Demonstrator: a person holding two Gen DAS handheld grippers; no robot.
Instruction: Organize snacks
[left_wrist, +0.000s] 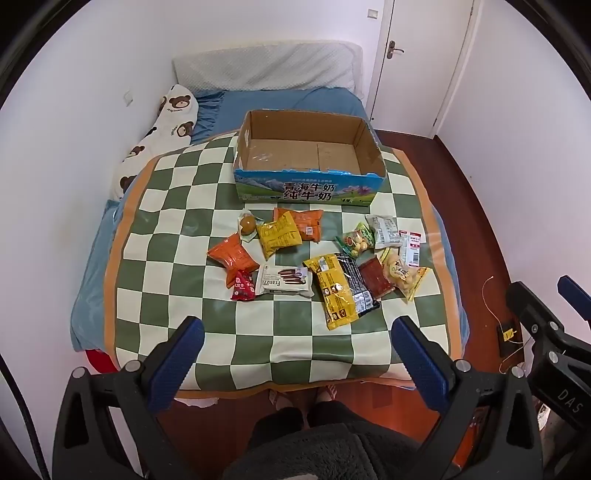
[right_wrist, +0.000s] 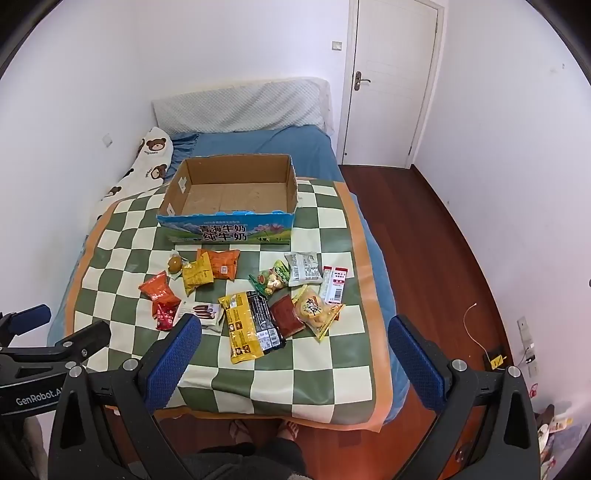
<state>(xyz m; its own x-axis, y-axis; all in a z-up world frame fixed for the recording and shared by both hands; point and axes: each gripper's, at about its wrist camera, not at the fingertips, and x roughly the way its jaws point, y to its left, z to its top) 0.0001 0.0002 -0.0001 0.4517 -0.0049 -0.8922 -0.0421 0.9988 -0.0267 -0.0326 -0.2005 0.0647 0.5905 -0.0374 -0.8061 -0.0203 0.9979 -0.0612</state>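
Observation:
Several snack packets lie scattered on a green-and-white checked cloth (left_wrist: 207, 343) over a bed. Among them are a white Franzzi biscuit pack (left_wrist: 284, 281), a long yellow packet (left_wrist: 334, 291) (right_wrist: 242, 328), orange packets (left_wrist: 232, 254) and a small red one (left_wrist: 243, 286). Behind them stands an empty cardboard box (left_wrist: 310, 181) (right_wrist: 229, 230) with a blue printed front. My left gripper (left_wrist: 297, 325) hangs open above the cloth's near part, nothing between its fingers. My right gripper (right_wrist: 295, 325) is open too, above the near right of the packets, holding nothing.
The bed has a blue sheet (left_wrist: 280, 99), a bear-print pillow (left_wrist: 166, 122) at the left and a white headboard cushion. A white door (right_wrist: 391, 81) and red wooden floor (right_wrist: 424, 240) lie to the right. The person's feet (right_wrist: 266, 430) stand at the bed's foot.

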